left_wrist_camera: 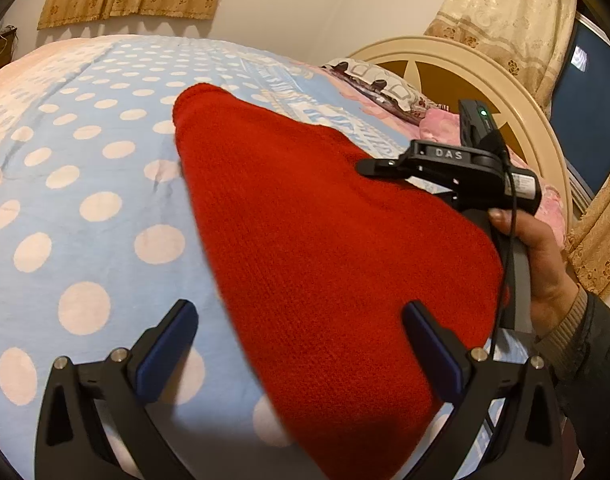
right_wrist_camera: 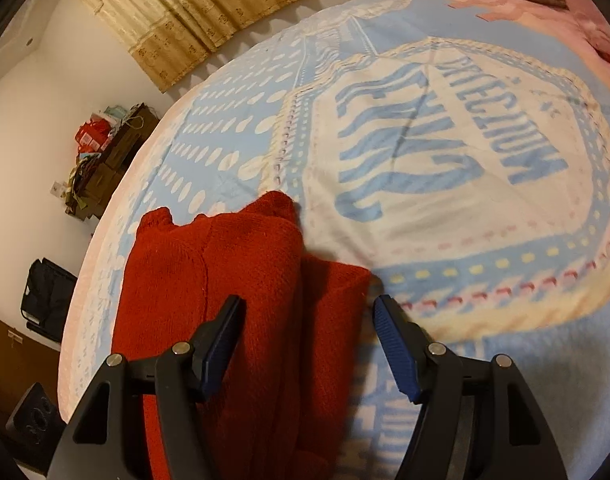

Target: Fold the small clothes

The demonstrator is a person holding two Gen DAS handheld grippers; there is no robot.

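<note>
Bed cover (left_wrist_camera: 77, 184): blue with white dots. It is soft, so a push could wrinkle it under the clothes.
Left gripper (left_wrist_camera: 301, 344): spread wide, holding nothing. It hangs just over the near part of the red sweater.
Red sweater (left_wrist_camera: 305, 240): a knit top lying on the bed, already folded into a long shape. In the right wrist view the red sweater (right_wrist_camera: 233, 280) shows layers, one flap on top of another.
Right gripper (right_wrist_camera: 309, 340): also wide apart, holding nothing, over the near edge of the sweater. In the left view it sits at the sweater's right side, held by the hand (left_wrist_camera: 541, 256).
What could go wrong: I think a finger may grab only the top layer. Then the fold would slide open. If both grippers pull in different ways, the knit could stretch or bunch up.
Another worry: the black cable (left_wrist_camera: 513, 240) hangs close to the sweater and might snag it.
Hard to see: the near end of the sweater is cut off at the bottom in both views. I cannot tell where the sleeves are, or how many layers there are.
Pillow (left_wrist_camera: 385, 84): far back by the headboard, partly hidden.
</note>
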